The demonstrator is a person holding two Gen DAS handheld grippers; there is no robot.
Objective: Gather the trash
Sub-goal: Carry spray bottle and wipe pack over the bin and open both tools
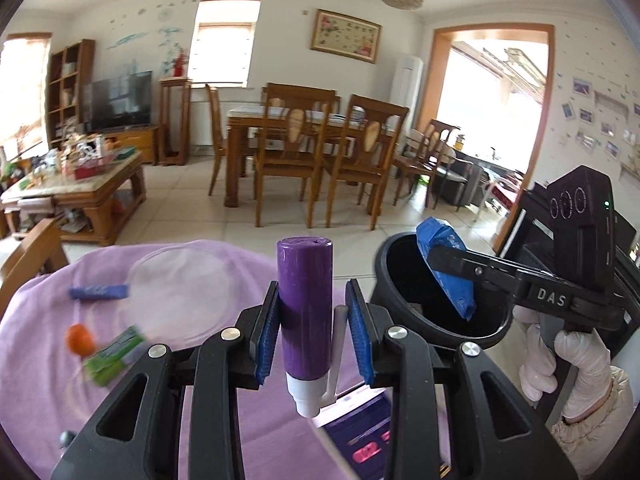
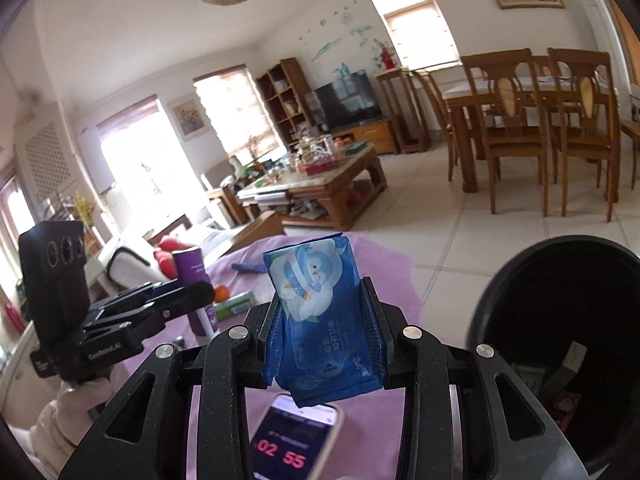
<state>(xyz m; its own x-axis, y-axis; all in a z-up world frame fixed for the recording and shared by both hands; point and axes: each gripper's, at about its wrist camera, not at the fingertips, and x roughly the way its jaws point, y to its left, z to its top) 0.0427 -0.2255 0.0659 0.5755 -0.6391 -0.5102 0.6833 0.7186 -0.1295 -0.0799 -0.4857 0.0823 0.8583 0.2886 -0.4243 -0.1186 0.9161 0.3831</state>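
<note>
The left hand-held gripper [image 1: 314,322] pinches one purple bottle [image 1: 306,312] upright between its blue pads [image 1: 267,330], white nozzle pointing down, above the counter's purple cloth [image 1: 36,360]. The right hand-held gripper [image 2: 324,330] is clamped on one blue wet-wipe packet [image 2: 320,312]; the left wrist view shows that packet [image 1: 446,268] hanging over the mouth of the single black bin [image 1: 394,280], while the right wrist view alone shows its penguin print and some scraps lying inside the bin [image 2: 520,280]. Only the left view makes out a clear round lid [image 1: 180,280] on the cloth. Loose on the cloth are one blue wrapper [image 1: 99,292], one orange ball [image 1: 79,338] and one green packet [image 1: 114,356] (all blurred). One phone [image 2: 296,444] lies below the grippers, reading 02 55 in the right view.
</note>
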